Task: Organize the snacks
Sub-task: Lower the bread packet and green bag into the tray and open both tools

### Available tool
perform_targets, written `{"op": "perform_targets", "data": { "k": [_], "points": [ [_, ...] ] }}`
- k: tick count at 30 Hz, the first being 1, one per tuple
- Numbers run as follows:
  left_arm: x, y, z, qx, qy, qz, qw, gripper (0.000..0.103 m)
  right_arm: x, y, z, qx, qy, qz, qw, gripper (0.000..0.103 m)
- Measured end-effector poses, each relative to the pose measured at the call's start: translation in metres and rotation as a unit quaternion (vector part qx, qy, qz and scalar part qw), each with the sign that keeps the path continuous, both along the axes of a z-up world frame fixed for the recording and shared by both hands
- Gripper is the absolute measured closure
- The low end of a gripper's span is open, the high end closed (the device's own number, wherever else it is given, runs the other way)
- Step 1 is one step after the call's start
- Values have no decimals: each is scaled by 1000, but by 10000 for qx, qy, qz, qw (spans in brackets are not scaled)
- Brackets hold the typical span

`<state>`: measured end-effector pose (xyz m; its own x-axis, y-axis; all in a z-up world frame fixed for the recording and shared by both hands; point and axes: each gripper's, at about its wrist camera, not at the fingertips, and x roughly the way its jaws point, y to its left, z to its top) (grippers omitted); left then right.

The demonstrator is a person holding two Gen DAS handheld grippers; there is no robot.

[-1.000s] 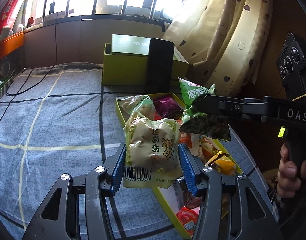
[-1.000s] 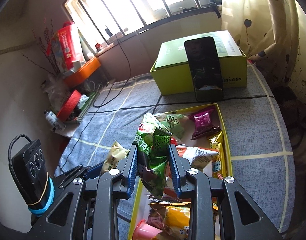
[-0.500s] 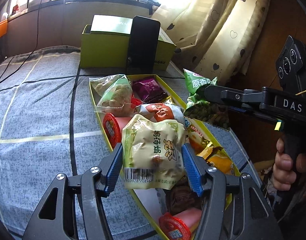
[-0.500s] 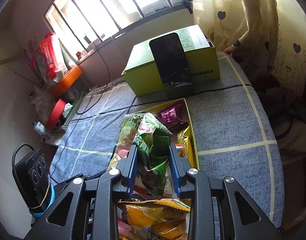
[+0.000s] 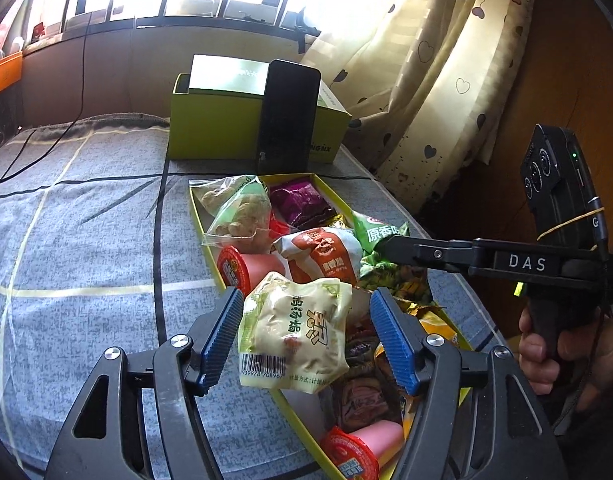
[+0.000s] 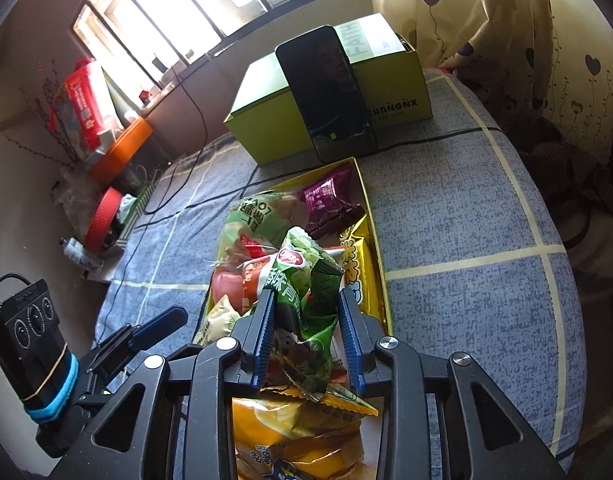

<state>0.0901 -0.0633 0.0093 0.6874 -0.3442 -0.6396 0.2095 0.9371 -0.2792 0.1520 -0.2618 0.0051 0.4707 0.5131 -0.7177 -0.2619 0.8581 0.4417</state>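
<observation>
1. Two hand-held grippers hang over the yellow tray on the bed.
2. Left hand-held gripper: jaws opening, pads clear of the pale packet lying between them over the tray's snacks.
3. Right hand-held gripper: jaws opening, green bag between them, over the tray.

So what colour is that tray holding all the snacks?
Yellow-green; the tray rim shows best in the right wrist view.

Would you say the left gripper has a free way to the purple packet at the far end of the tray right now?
Probably not directly. The left gripper has the pale snack pack between its opening fingers, and an orange-and-white packet lies on the way to the purple packet in the tray.
</observation>
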Motion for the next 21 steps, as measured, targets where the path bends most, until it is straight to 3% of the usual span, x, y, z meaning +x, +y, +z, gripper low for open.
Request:
{"op": "perform_targets", "data": {
  "k": [8,21],
  "points": [
    [-7,7,5,-16,-56,130,9999,36,-10,-1,5,-152,-109,100,9998,55],
    [-25,4,15,333,66,359,9988,36,-58,22,31,-1064,-804,426,9902,53]
  ]
}}
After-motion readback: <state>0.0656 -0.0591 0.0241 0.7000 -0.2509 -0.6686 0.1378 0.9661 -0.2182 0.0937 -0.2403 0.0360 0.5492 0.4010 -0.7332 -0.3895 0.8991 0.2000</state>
